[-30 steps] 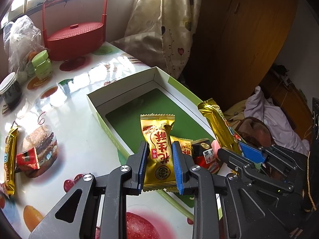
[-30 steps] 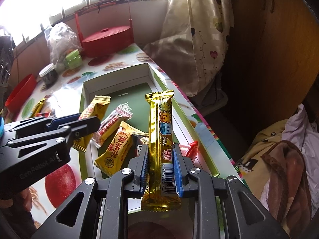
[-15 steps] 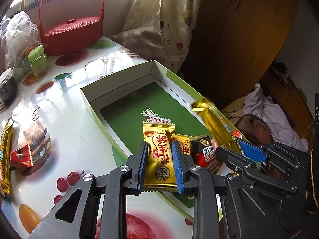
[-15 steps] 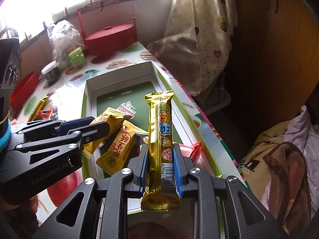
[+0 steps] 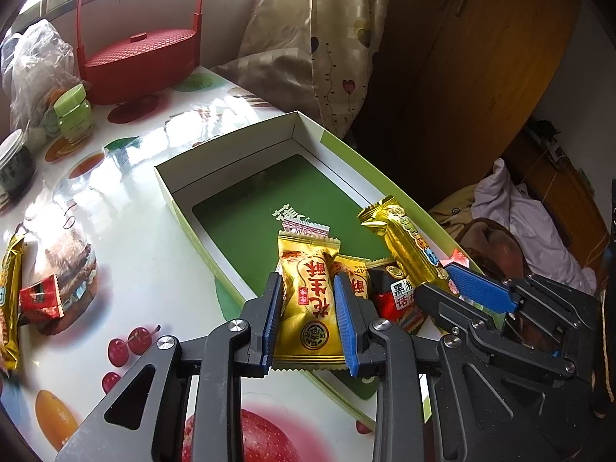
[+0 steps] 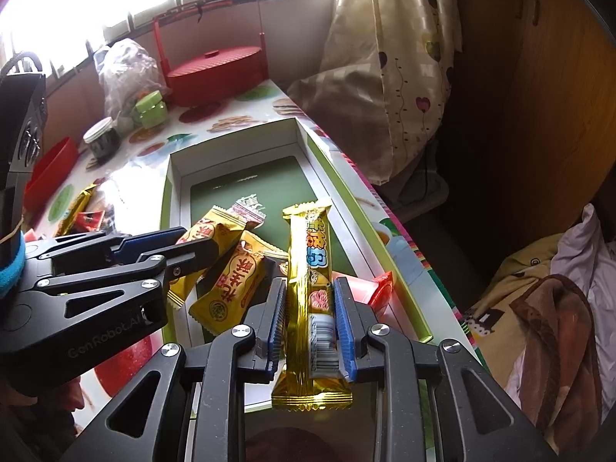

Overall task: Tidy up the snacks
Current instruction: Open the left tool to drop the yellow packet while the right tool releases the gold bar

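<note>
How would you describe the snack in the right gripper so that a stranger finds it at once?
Start at the green-bottomed box on the fruit-print table. Above its near end, the right gripper holds a gold snack bar upright. Unlike the short, pillow-shaped gold peanut candy packets beside it, it is long and narrow, with blue letters and a barcode.

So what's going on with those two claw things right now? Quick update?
Left gripper shut on gold peanut candy. Right gripper shut on long gold bar. Both over green box; nothing blocking.
</note>
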Tool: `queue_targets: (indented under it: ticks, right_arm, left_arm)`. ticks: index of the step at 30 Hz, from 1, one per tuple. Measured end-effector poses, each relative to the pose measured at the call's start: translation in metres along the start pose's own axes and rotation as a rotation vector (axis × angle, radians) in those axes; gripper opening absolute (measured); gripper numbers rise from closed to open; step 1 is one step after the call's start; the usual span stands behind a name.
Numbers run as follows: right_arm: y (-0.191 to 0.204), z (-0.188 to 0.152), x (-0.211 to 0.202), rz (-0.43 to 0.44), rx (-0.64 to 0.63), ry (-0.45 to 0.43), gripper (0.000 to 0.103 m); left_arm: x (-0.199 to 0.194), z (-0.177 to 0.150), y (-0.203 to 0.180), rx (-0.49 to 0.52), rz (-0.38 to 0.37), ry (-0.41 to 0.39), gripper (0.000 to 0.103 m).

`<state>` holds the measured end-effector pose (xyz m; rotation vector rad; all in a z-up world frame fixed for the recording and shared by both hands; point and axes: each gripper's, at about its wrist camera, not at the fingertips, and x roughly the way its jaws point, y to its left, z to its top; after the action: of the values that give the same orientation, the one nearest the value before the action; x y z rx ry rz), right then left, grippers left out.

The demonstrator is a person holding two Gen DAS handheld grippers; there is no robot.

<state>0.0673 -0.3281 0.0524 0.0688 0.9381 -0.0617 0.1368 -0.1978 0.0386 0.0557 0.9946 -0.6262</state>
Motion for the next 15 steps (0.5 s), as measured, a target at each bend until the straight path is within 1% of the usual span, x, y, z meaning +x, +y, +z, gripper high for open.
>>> queue_targets:
  ticks: [4, 8, 15]
  right_arm:
    - [0.001, 0.0, 0.0, 0.003, 0.001, 0.0, 0.028]
    - [0.0, 0.0, -0.001, 0.005, 0.002, -0.001, 0.031]
    - [-0.001, -0.001, -0.004, 0.009, 0.008, -0.013, 0.039]
  left_arm:
    - [-0.002, -0.001, 0.0, -0.002, 0.003, -0.005, 0.03]
    - [-0.006, -0.003, -0.001, -0.005, 0.002, -0.014, 0.034]
    - [-0.012, -0.004, 0.001, -0.021, -0.006, -0.029, 0.035]
